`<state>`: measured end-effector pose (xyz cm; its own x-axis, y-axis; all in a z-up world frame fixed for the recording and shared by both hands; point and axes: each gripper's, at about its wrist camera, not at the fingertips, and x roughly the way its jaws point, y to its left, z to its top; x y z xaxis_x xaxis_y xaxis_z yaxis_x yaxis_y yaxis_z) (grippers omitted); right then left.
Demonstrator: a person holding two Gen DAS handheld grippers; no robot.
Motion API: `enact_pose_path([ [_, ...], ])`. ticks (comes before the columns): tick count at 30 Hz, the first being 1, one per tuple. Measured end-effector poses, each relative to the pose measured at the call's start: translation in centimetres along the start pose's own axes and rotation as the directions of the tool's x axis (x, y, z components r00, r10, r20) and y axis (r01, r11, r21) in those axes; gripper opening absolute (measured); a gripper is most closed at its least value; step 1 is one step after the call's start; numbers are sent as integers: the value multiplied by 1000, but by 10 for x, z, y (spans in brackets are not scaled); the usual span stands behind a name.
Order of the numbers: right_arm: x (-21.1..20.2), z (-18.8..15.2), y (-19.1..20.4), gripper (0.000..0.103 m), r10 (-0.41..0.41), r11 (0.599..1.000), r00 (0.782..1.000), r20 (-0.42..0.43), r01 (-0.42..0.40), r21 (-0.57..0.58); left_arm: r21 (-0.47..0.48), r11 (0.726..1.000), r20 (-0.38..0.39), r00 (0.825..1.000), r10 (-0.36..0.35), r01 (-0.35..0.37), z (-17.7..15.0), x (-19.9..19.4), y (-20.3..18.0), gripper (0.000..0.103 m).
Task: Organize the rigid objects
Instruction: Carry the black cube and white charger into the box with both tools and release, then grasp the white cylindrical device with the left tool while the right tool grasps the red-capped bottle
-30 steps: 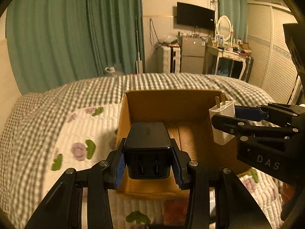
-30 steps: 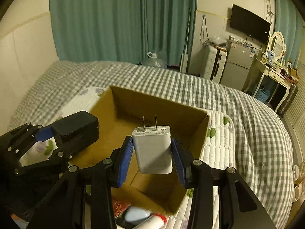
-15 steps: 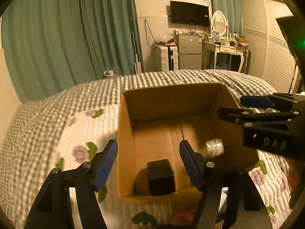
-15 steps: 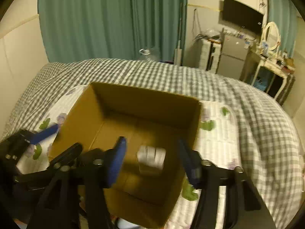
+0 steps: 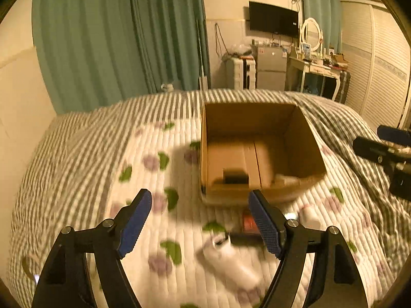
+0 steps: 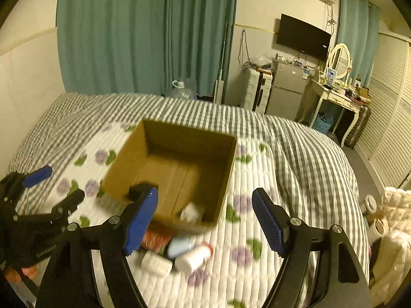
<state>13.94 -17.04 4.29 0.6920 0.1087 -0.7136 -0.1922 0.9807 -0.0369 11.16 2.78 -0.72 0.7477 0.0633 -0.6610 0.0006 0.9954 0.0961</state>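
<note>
An open cardboard box (image 5: 303, 138) (image 6: 123, 164) sits on the bed. A black charger (image 5: 235, 176) lies on its floor near the front wall, and a white charger (image 5: 283, 179) (image 6: 190, 211) lies at the front right. My left gripper (image 5: 200, 220) is open and empty, above the quilt in front of the box. My right gripper (image 6: 205, 220) is open and empty, above the box's near edge. Loose items lie in front of the box: a white bottle (image 5: 231, 264), a white bottle with a red cap (image 6: 194, 256), a pale blue item (image 6: 179, 246) and a red item (image 6: 156, 236).
The bed has a white floral quilt (image 5: 143, 179) over a grey checked cover (image 6: 295, 143). Green curtains (image 5: 115, 38), a small fridge (image 6: 287, 87) and a dressing table (image 6: 334, 97) stand behind. White bedding and jars (image 6: 380, 218) lie at the right bed edge.
Both grippers opened and dropped their chargers into the box. Both then pulled back and up from the box, so the loose items in front of it came into view.
</note>
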Motion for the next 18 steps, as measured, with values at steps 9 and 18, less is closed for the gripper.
enact_pose_path([
  [9,24,-63,2,76,-19,997,997,-74,25,75,-52,995,-141,987,72,-80,-57,28,3,80],
  [18,62,-83,-12,76,-51,994,991,-123,62,92,-67,998,-208,978,5,-19,-79,66,-17,80],
])
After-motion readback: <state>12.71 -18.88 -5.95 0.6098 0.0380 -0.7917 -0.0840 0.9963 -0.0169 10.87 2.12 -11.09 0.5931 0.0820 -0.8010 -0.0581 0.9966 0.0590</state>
